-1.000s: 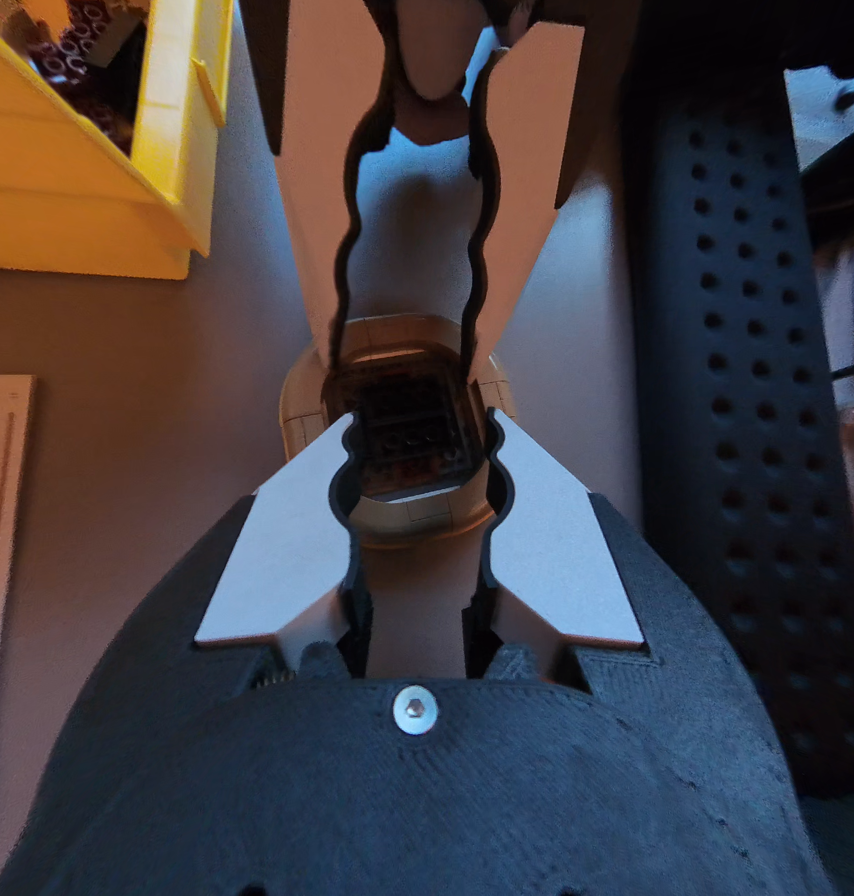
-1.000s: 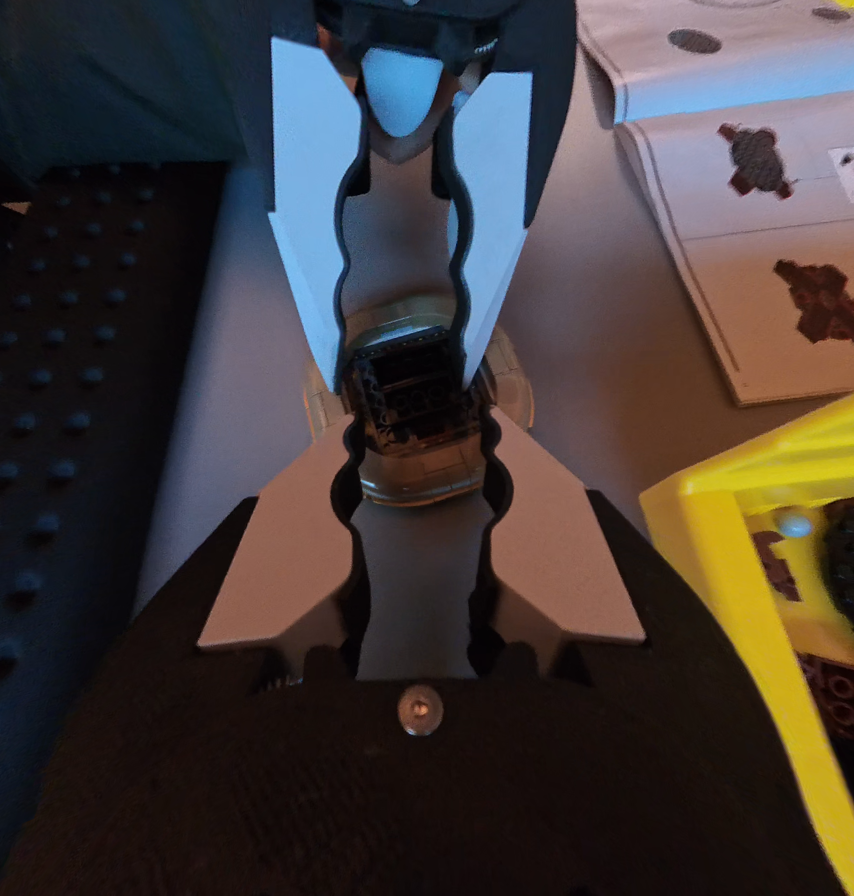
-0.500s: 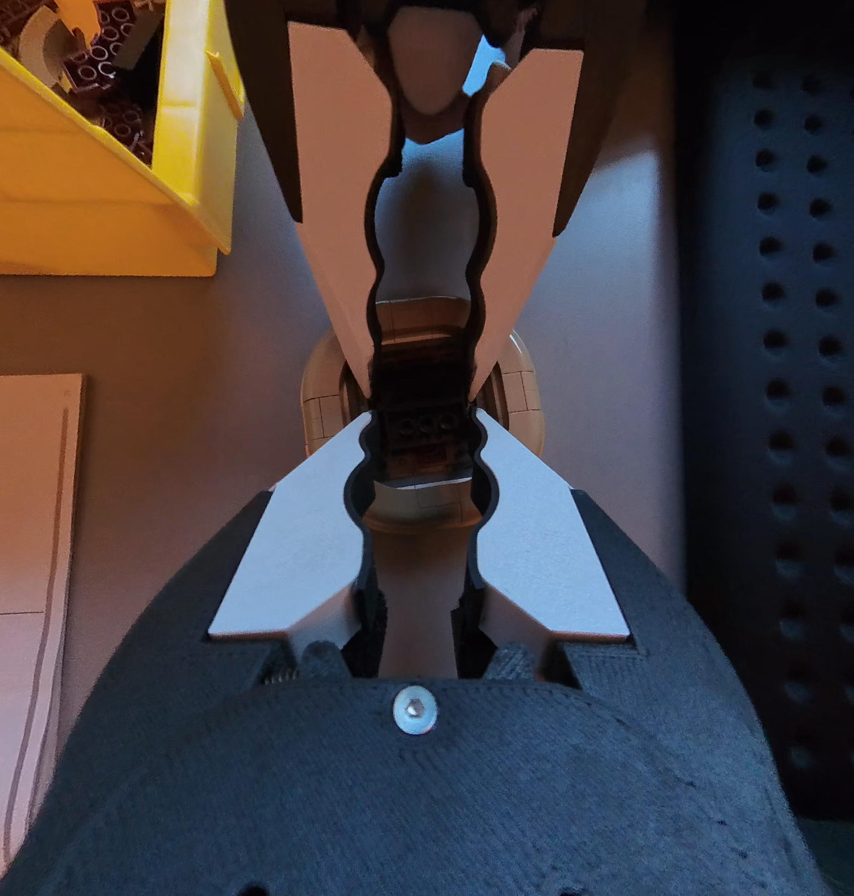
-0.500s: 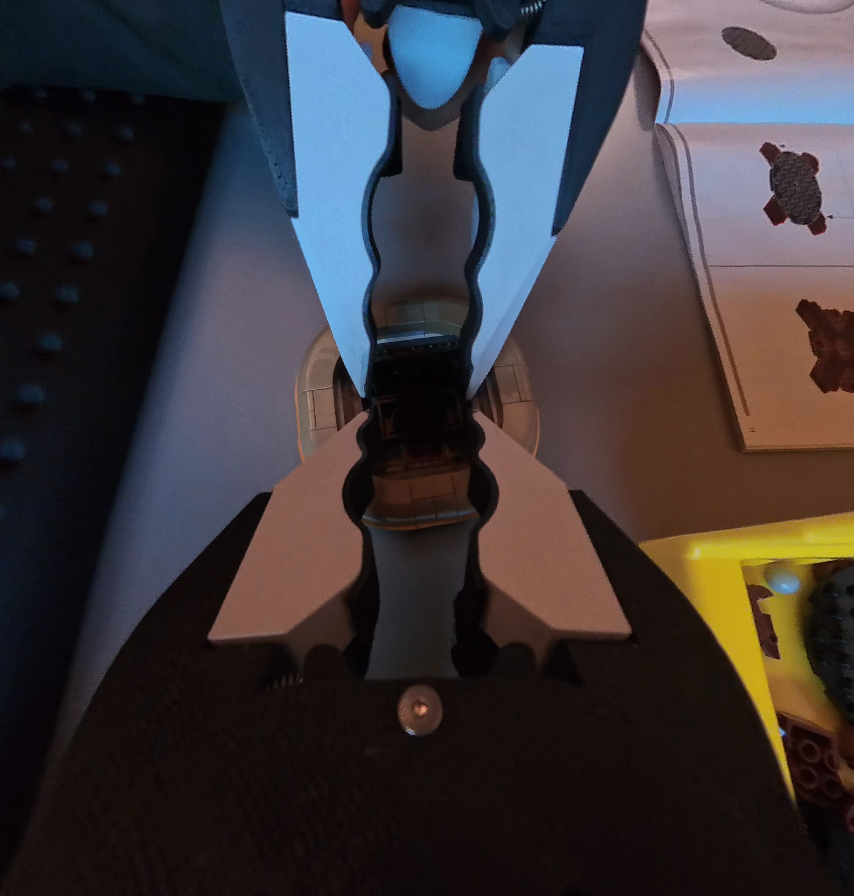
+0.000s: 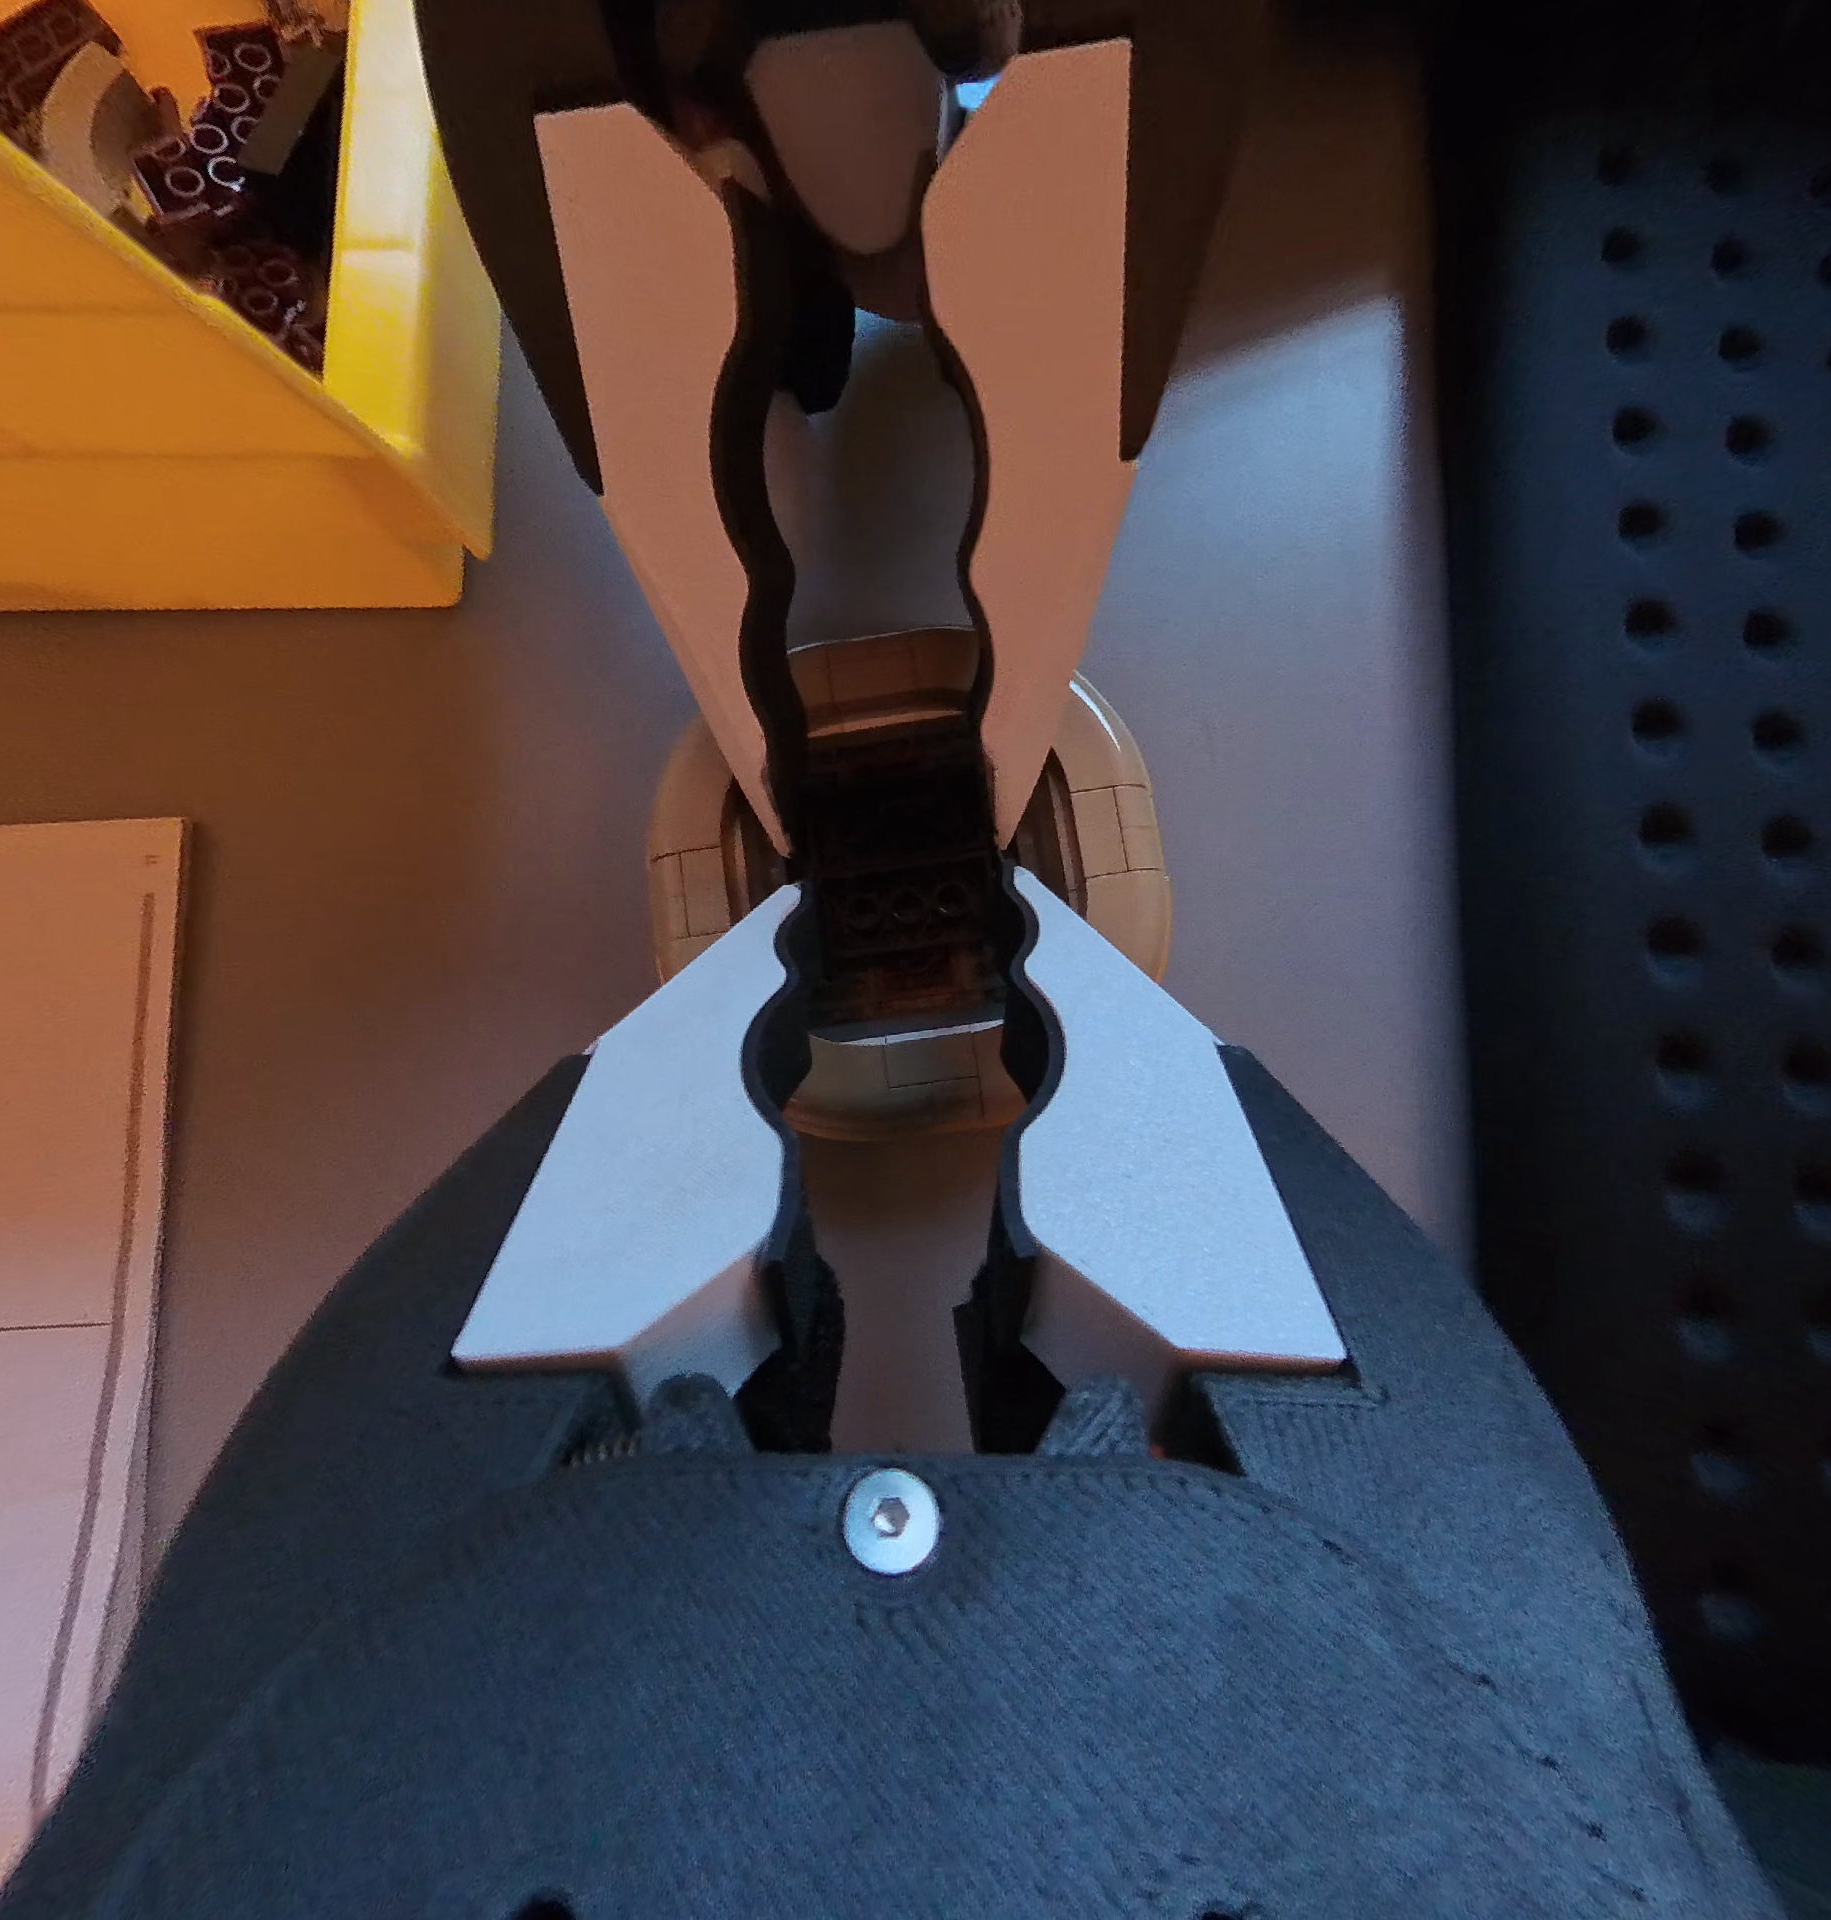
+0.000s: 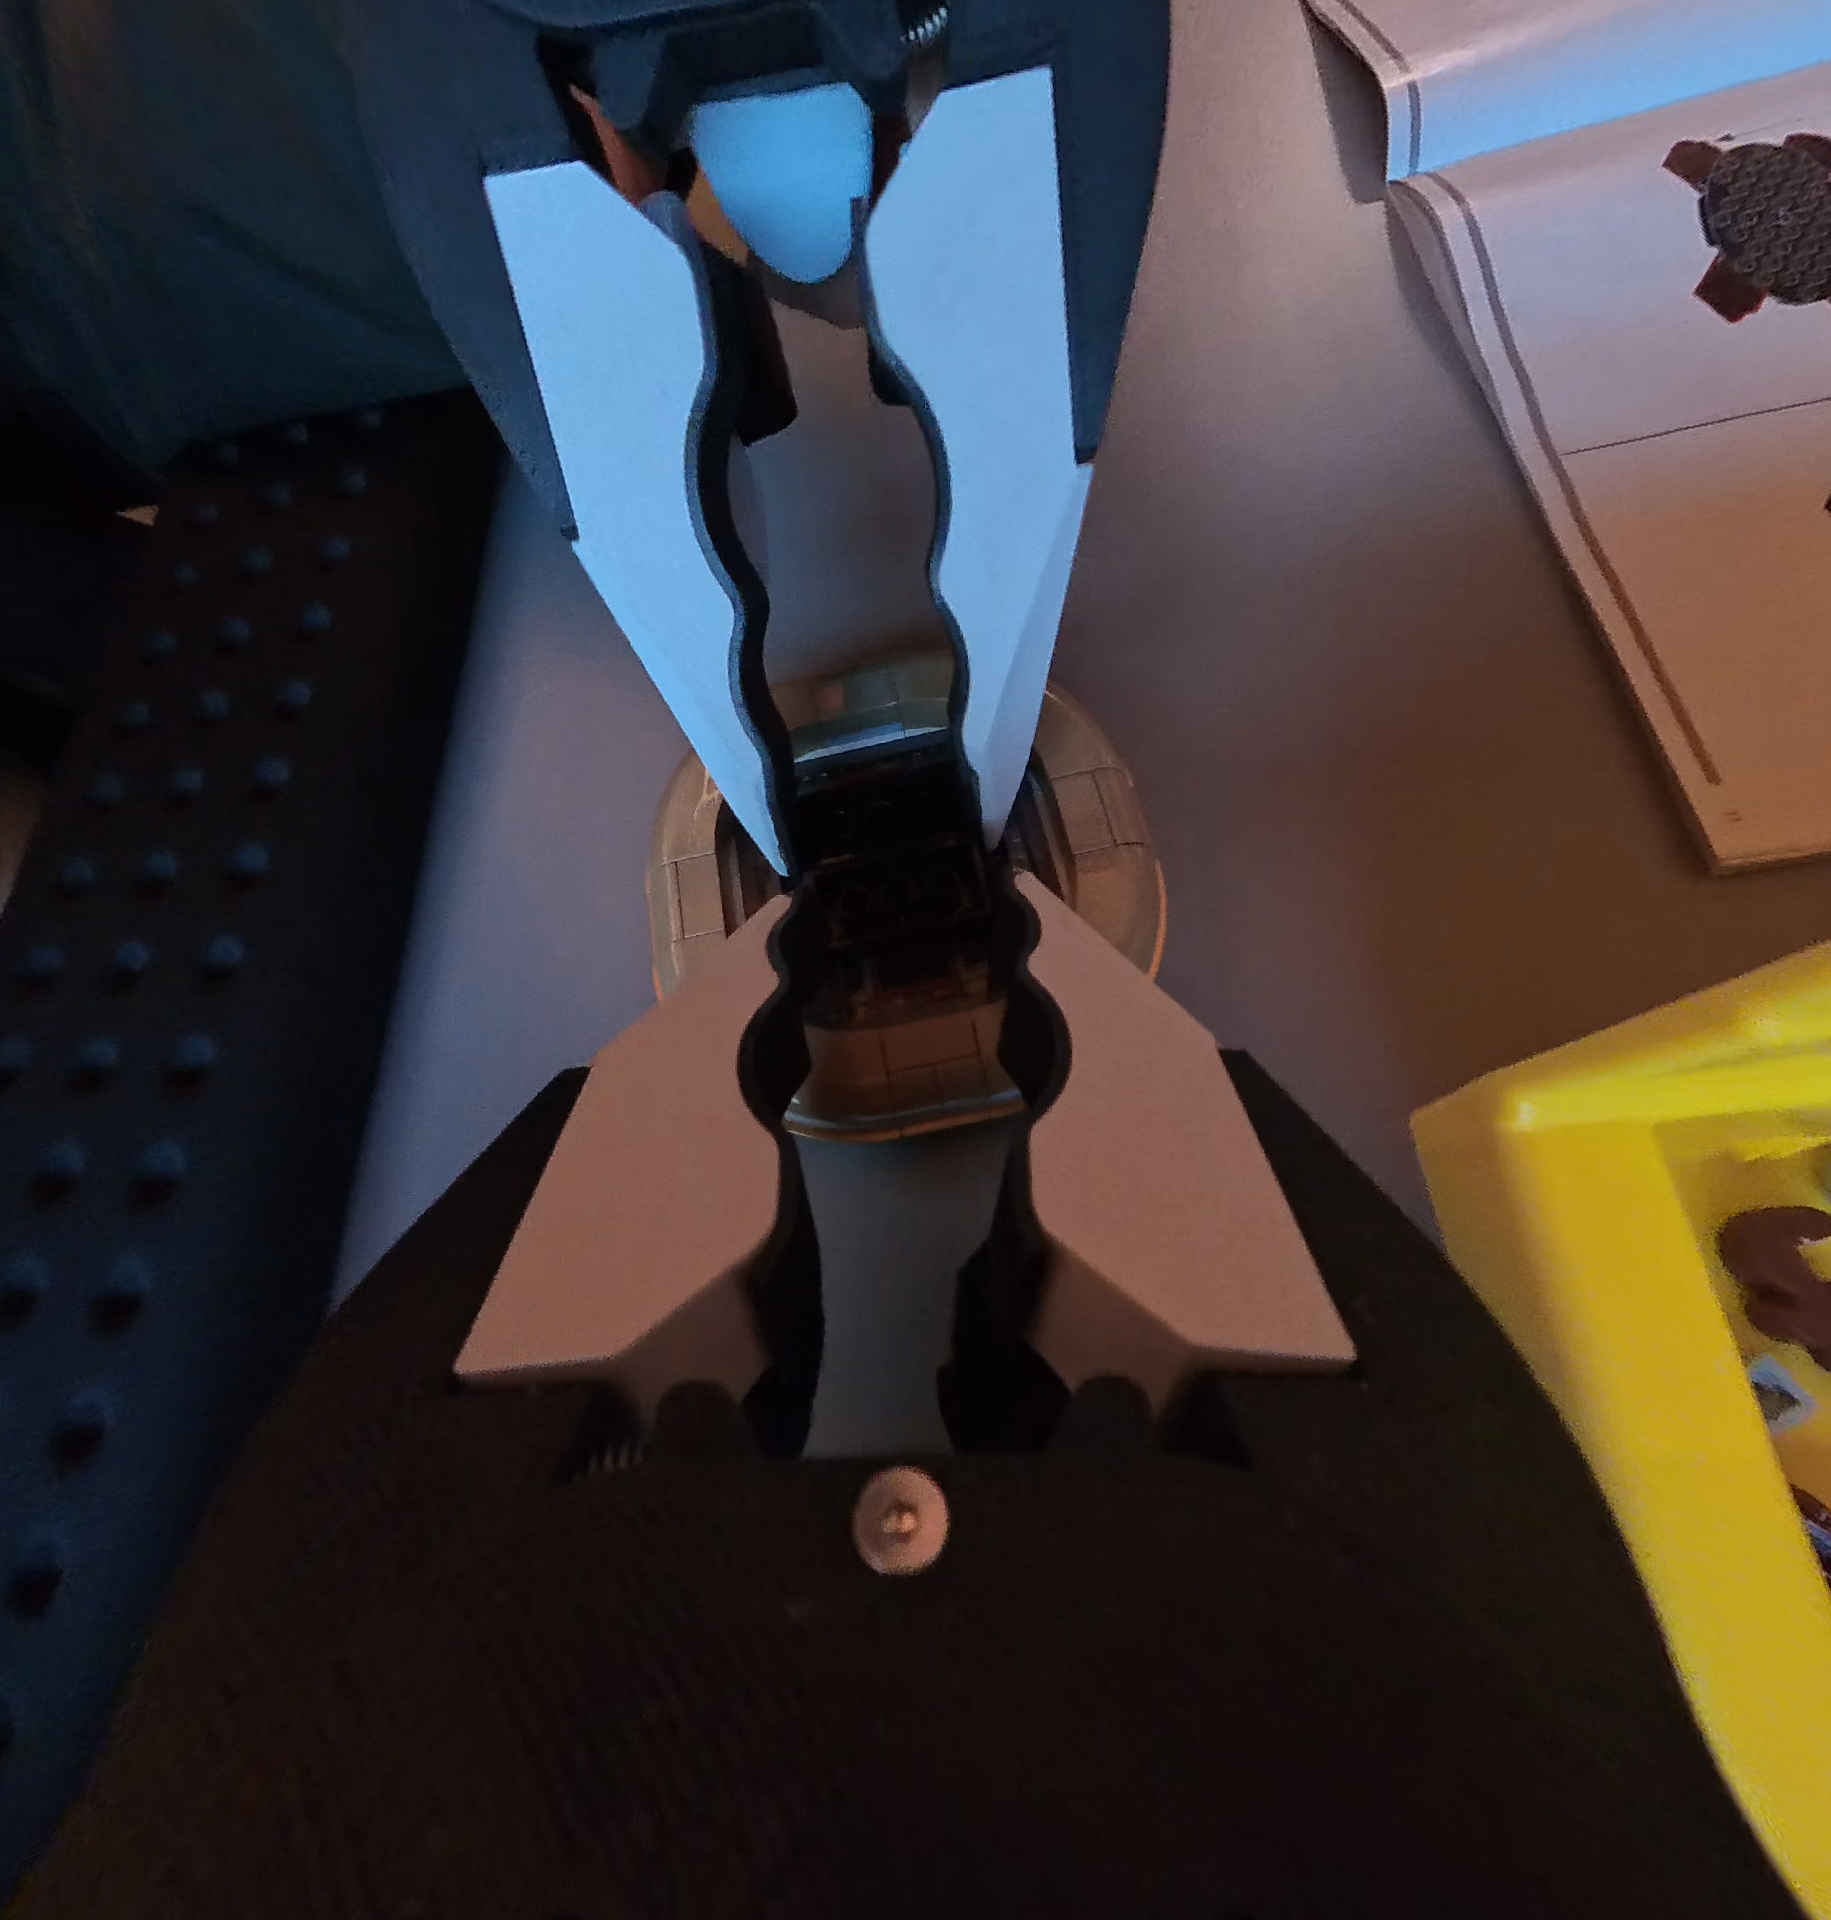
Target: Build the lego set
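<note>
A round tan lego build (image 5: 1108, 831) with a dark brick core (image 5: 906, 935) sits on the grey table. My left gripper (image 5: 906, 899) reaches in from the near side, its jaws narrowed onto the dark core. My right gripper (image 5: 890, 847) comes from the opposite side, tips nearly meeting the left's, and is also closed on the core. In the right wrist view the tan build (image 6: 1087, 831) and its core (image 6: 900, 935) sit between the right gripper (image 6: 903, 914) and the left gripper (image 6: 887, 852). The fingers hide most of the core.
A yellow bin (image 5: 163, 468) of loose dark and tan bricks stands close by, also in the right wrist view (image 6: 1617, 1299). An open instruction booklet (image 5: 49, 1143) (image 6: 1669, 468) lies on the table. A black perforated mat (image 5: 1669, 831) (image 6: 163, 935) borders the other side. My left and right fingertips are right by each other.
Over the last second both grippers narrowed their jaws from the tan ring's width onto the dark core. The gaps have stayed the same for the last half second.
</note>
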### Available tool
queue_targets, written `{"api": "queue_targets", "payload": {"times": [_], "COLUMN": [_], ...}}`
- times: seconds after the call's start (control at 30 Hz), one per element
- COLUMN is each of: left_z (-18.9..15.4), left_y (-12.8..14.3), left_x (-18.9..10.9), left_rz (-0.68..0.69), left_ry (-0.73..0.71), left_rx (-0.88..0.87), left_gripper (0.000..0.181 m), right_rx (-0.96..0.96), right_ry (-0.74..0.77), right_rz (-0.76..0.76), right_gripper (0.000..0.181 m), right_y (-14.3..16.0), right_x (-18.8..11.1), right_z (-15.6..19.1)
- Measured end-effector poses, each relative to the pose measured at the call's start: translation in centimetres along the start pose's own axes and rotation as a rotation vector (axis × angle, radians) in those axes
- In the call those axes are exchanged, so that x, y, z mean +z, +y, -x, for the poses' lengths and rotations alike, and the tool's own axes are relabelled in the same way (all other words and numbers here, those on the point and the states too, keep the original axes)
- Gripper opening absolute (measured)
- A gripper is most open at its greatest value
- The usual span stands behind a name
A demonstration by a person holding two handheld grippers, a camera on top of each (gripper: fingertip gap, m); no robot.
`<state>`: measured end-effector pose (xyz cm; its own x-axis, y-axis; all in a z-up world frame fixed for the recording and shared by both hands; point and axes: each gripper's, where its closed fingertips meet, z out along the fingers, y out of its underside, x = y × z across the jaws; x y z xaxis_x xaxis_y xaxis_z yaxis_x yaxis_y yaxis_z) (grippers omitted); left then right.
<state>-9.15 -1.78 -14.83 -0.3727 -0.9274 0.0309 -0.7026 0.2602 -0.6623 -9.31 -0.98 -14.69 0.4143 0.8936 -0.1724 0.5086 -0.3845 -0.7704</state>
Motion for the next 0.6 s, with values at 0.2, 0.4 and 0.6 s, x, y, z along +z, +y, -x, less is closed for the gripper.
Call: {"api": "queue_targets", "payload": {"times": [0.2, 0.4, 0.6], "left_z": [0.0, -0.1, -0.1], "left_y": [0.0, 0.0, 0.0], "left_x": [0.1, 0.1, 0.3], "left_rz": [0.010, 0.004, 0.004], "left_ry": [-0.020, -0.020, -0.031], "left_rx": [0.030, 0.025, 0.051], "left_gripper": [0.033, 0.033, 0.033], "right_rx": [-0.002, 0.015, 0.113], "right_ry": [-0.007, -0.024, -0.127], "right_rz": [-0.008, -0.030, -0.181], "right_gripper": [0.032, 0.032, 0.031], "right_y": [0.0, 0.0, -2.2], "right_x": [0.0, -0.1, -1.8], "right_z": [0.1, 0.1, 0.4]}}
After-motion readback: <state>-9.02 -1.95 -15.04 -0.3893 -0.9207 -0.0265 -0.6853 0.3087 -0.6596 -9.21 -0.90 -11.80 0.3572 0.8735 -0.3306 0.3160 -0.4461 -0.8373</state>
